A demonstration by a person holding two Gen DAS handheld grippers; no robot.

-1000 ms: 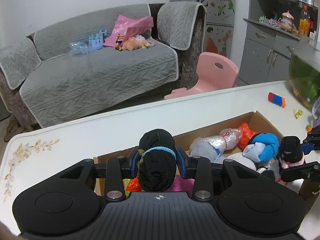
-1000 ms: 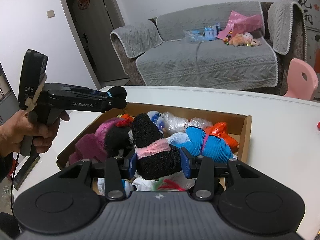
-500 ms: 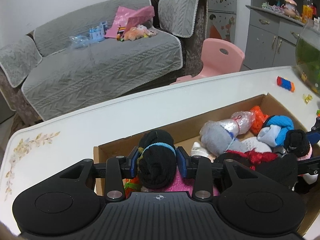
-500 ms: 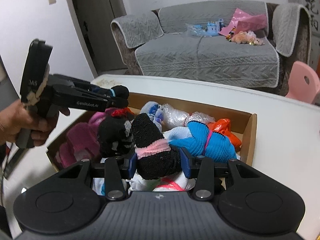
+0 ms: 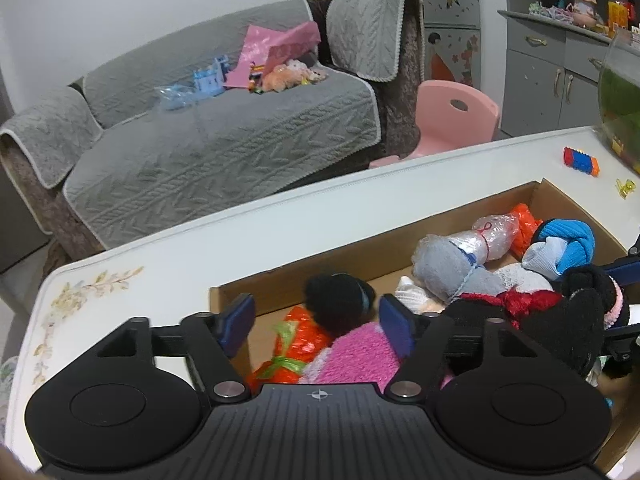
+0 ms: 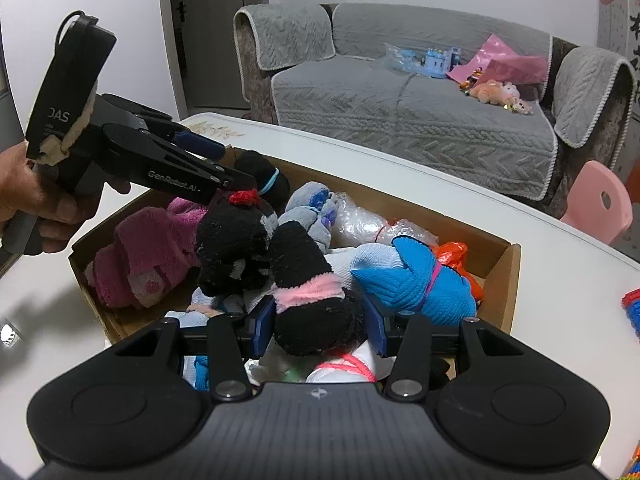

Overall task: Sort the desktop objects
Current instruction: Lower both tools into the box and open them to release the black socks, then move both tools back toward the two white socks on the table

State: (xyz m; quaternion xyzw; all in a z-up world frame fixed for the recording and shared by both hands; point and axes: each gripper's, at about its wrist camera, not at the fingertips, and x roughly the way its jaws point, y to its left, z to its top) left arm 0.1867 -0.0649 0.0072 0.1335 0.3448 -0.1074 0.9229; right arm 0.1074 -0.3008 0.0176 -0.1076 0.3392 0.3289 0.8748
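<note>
Black sock roll with the blue band (image 5: 340, 306), gripped a second ago, now lies loose between our left gripper (image 5: 318, 324) pads as its jaws open, dropped in the cardboard box (image 5: 400, 254). At three o'clock, our right gripper (image 6: 320, 322) jaws are opening though still touching the pink-cuffed black sock (image 6: 316, 304); both deliveries look nearly done.

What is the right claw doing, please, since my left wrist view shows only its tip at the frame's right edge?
Observer: The right claw is opening, with the black pink-cuffed sock between its pads, over the cardboard box.
Operator: Thank you. How does my left claw look from that side?
Observer: Side-on, the left claw is opening. The blue-banded black sock sits at its tips, untouched by the pads, beside the pink sock bundle. A hand grips its handle outside the box.
</note>
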